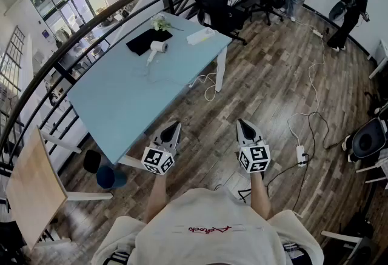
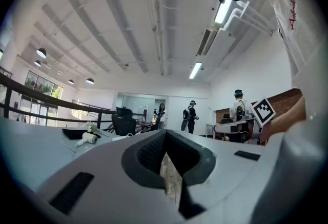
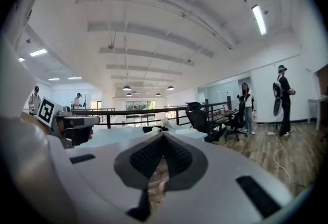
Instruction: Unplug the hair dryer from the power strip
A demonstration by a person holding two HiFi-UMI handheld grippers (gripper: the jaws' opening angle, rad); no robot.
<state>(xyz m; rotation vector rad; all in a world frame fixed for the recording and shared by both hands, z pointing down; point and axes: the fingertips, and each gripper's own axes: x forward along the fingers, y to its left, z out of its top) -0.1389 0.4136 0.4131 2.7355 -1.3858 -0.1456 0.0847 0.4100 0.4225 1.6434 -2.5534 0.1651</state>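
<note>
A white hair dryer (image 1: 159, 47) lies at the far end of the light blue table (image 1: 121, 106), beside a black mat (image 1: 145, 41). It is small in the left gripper view (image 2: 88, 138). A white cable (image 1: 207, 83) hangs in loops off the table's right edge. On the wooden floor to the right lies a white power strip (image 1: 301, 155) with cords. My left gripper (image 1: 174, 127) and right gripper (image 1: 243, 125) are held side by side close to my body, far from the dryer. Both are shut and empty (image 2: 165, 166) (image 3: 156, 166).
Small flowers (image 1: 160, 22) and a white object (image 1: 200, 36) sit at the table's far end. A black railing (image 1: 91, 33) runs behind the table. Office chairs (image 1: 215, 9) and desks stand beyond, with people (image 1: 351, 12) at the back right. A wooden chair (image 1: 33, 188) stands at the left.
</note>
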